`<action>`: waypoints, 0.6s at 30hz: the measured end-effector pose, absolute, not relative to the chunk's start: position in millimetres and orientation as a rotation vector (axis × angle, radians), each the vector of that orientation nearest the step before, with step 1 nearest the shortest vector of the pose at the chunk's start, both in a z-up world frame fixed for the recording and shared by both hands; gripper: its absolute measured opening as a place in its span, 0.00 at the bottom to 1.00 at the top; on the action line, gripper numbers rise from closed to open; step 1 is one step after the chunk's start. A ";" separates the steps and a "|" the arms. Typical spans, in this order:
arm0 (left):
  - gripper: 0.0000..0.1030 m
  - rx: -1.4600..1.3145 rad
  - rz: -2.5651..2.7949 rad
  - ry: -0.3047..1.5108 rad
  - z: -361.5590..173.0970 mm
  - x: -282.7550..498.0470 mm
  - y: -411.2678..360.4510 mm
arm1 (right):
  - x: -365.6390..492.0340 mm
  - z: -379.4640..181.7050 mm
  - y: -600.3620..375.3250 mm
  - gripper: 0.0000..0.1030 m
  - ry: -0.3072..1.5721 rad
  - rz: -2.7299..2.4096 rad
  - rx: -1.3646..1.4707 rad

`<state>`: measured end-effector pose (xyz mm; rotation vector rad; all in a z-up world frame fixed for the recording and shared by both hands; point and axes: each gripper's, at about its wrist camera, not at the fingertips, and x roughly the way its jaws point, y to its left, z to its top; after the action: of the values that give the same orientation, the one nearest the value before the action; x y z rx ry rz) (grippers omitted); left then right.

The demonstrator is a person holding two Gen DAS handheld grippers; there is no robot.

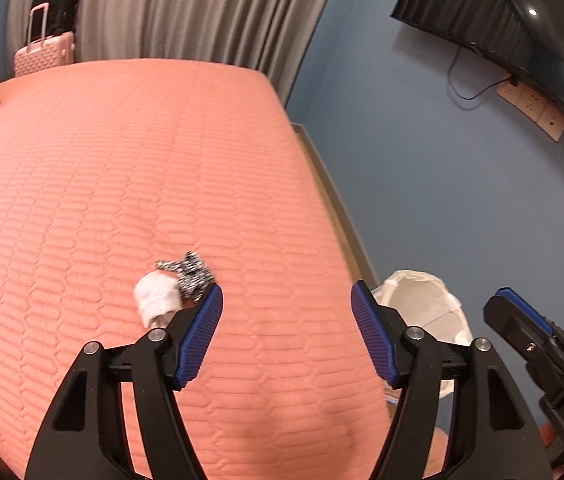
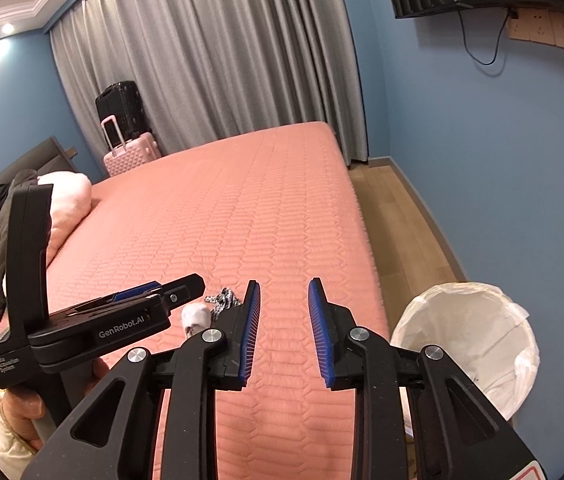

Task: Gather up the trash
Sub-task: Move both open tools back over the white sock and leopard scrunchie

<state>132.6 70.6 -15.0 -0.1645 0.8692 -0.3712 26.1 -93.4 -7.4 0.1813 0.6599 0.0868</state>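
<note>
Two scraps, white wad (image 1: 157,295) and speckled crumple (image 1: 191,272), just beyond left gripper (image 1: 287,334), spread for pickup; right gripper (image 2: 283,330) spread too, liner bin (image 2: 468,342) alongside.

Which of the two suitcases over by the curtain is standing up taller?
The black suitcase stands taller, nearer the curtain. The pink suitcase in front of it is lower, though its handle is pulled up.
</note>
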 end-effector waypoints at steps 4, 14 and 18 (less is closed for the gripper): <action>0.71 -0.181 -0.315 0.923 -38.6 143.3 90.9 | 40.8 -23.9 -78.8 0.24 0.698 0.108 0.180; 0.73 -0.242 -0.212 1.053 -100.9 176.4 128.3 | 83.0 -76.0 -44.9 0.26 0.806 0.147 0.167; 0.73 -0.269 -0.186 1.084 -120.5 191.6 138.5 | 105.4 -97.5 -36.0 0.26 0.847 0.158 0.167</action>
<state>191.6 138.5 -120.5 -0.2692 1.0838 -0.1858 105.4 -36.0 -97.5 0.1673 0.8474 0.1580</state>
